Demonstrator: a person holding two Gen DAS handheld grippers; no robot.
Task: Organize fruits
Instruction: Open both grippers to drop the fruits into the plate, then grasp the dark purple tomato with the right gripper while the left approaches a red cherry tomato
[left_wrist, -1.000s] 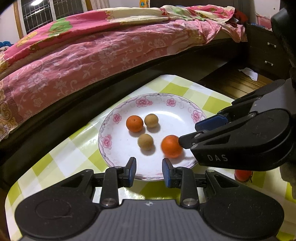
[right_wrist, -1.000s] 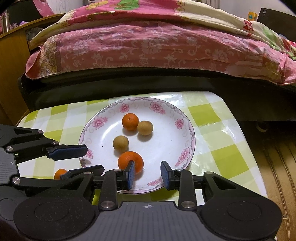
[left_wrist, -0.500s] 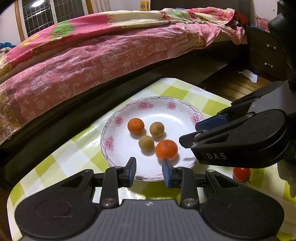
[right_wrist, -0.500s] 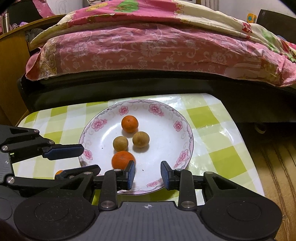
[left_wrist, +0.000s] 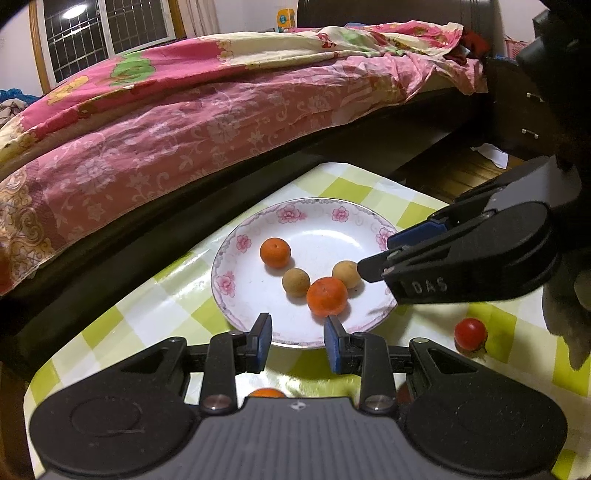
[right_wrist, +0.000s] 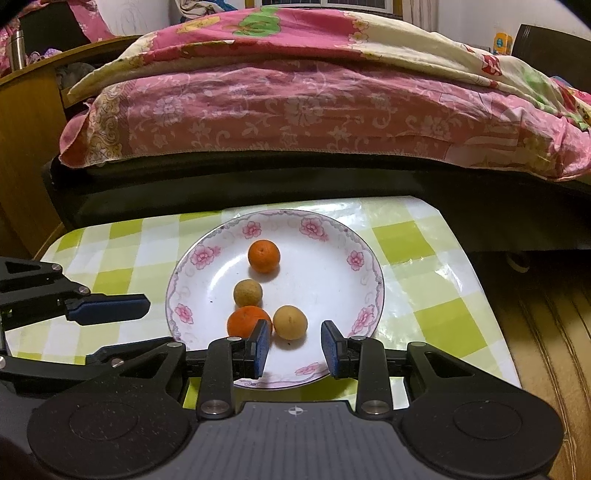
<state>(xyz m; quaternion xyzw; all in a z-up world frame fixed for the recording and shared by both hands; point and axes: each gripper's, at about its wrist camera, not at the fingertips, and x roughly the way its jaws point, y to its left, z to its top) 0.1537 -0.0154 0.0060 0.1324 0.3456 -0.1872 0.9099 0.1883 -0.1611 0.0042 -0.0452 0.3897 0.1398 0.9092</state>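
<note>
On the checked table (right_wrist: 436, 288), four fruits are held in a flowered plate (right_wrist: 365, 280).
Two oranges (right_wrist: 263, 256) and two brown fruits (right_wrist: 290, 322) are seen there. A tomato (left_wrist: 470, 333) lies beside the plate. Left gripper (left_wrist: 298, 341) and right gripper (right_wrist: 294, 349) are parted, gripping nothing.

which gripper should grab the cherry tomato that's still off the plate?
Probably left. The cherry tomato lies on the tablecloth just off the left gripper, whose jaws are open and empty. The right gripper points over the plate, and its camera doesn't show the tomato.
</note>
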